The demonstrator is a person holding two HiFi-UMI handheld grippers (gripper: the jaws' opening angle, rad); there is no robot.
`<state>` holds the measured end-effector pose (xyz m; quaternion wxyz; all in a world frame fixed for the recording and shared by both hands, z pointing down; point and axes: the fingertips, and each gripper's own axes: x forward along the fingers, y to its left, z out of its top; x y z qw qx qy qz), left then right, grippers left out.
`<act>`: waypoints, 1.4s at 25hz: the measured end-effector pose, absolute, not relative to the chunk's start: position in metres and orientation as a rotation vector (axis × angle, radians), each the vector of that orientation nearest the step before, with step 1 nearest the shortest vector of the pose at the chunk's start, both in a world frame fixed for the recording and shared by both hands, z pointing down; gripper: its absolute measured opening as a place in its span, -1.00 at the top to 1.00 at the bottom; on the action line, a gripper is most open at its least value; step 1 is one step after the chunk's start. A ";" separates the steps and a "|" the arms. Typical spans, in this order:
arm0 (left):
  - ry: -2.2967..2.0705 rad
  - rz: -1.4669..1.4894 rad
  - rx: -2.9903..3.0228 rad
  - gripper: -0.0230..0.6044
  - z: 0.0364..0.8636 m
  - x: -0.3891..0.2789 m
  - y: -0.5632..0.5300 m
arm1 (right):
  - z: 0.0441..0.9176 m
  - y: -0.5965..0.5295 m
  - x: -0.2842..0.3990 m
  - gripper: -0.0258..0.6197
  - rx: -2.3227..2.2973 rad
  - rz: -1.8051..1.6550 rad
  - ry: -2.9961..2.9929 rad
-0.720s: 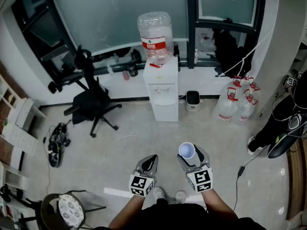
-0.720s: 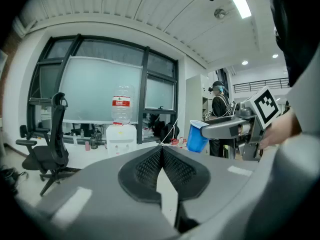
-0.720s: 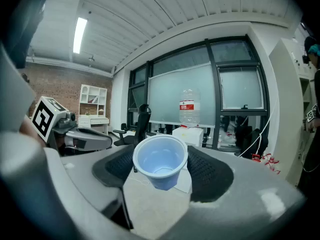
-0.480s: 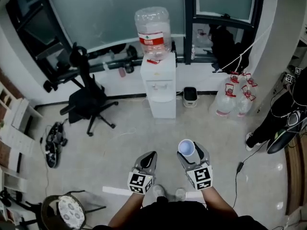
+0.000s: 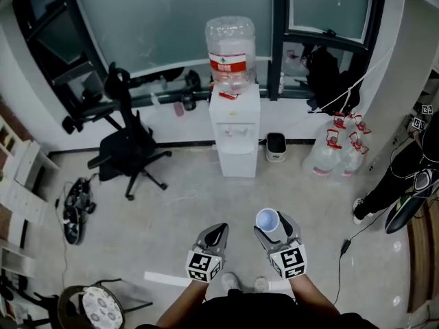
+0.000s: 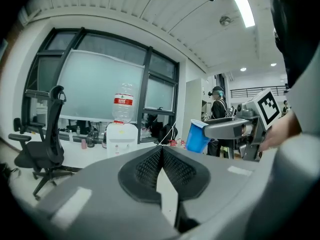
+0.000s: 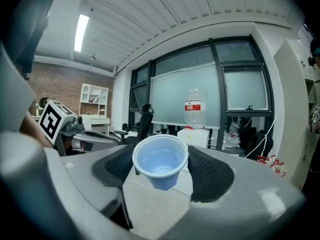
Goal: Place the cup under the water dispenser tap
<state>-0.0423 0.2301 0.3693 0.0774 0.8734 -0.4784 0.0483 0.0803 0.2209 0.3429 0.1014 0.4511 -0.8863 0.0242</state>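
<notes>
An empty blue plastic cup (image 7: 160,165) stands upright between the pads of my right gripper (image 7: 161,169), which is shut on it. In the head view the cup (image 5: 267,219) and right gripper (image 5: 271,229) hang over the floor, well short of the white water dispenser (image 5: 235,130) with its clear bottle (image 5: 230,53) by the window. The dispenser (image 6: 120,139) also shows far ahead in the left gripper view. My left gripper (image 5: 217,234) floats beside the right one, its jaws shut with nothing between them. The cup (image 6: 197,136) appears at the right of the left gripper view.
A black office chair (image 5: 129,142) stands left of the dispenser. Spare water bottles (image 5: 336,149) sit to its right, with a small black bin (image 5: 276,144) between. Cables and a bundle (image 5: 75,208) lie on the floor at left. A person (image 5: 411,177) stands at the right edge.
The view has shifted slightly as I step; the dispenser sits a little further right and lower than half a second ago. Both grippers keep their pose, the cup still held.
</notes>
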 end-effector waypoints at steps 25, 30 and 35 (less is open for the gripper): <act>-1.379 0.157 2.671 0.87 0.368 -0.098 0.132 | 0.343 0.114 0.030 -0.13 1.415 0.100 -2.595; -1.384 0.197 2.644 0.87 0.371 -0.095 0.089 | 0.347 0.076 0.031 -0.13 1.366 0.090 -2.600; -1.413 0.195 2.617 0.87 0.373 -0.093 0.050 | 0.349 0.042 0.035 -0.13 1.317 0.088 -2.616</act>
